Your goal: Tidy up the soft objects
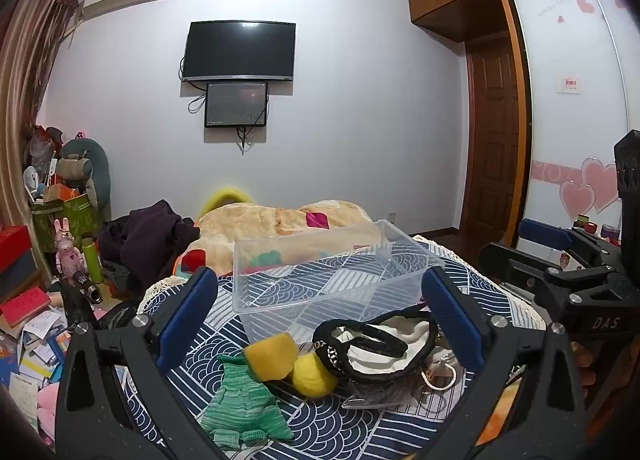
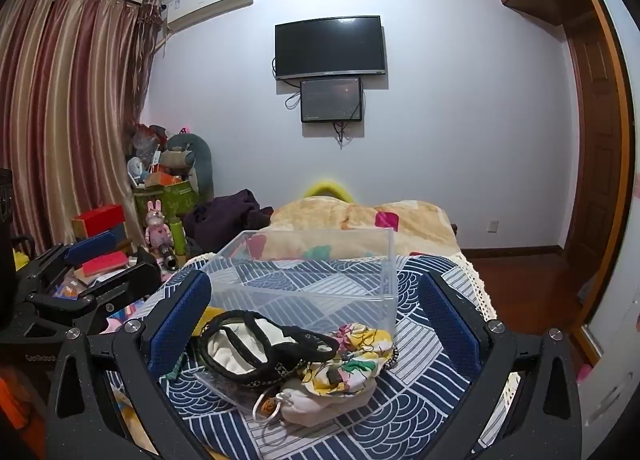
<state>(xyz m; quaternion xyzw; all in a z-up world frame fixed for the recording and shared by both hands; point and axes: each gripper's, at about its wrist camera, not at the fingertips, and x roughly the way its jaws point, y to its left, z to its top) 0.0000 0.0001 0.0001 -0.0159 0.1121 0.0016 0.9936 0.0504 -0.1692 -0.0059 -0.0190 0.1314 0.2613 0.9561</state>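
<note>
- Both of your grippers hung over the soft pile with nothing in them: the left gripper (image 1: 320,312) had its jaws spread wide, and the right gripper (image 2: 316,312) likewise stood open and empty.
- Nothing lay in the clear plastic box (image 1: 416,256) at mid-frame; judging by that, you were at the very start, before the first pick.
- Your soft things sat on the patterned bedspread (image 1: 320,428) just in front of the box: a green knitted piece (image 1: 244,400) at lower centre of the left view, a yellow sponge (image 1: 272,356) touching a yellow ball (image 1: 312,376), and a black-rimmed white pouch (image 1: 376,348) to their right.
- Lower centre in the right view, a floral cloth (image 2: 356,356) rested against the pouch, with a small white drawstring bag (image 2: 312,404) just below it.
- Your next move probably called for lowering one gripper onto a single item, closing on it alone, and lifting it clear of the box wall; the touching pieces risked coming up together.
</note>
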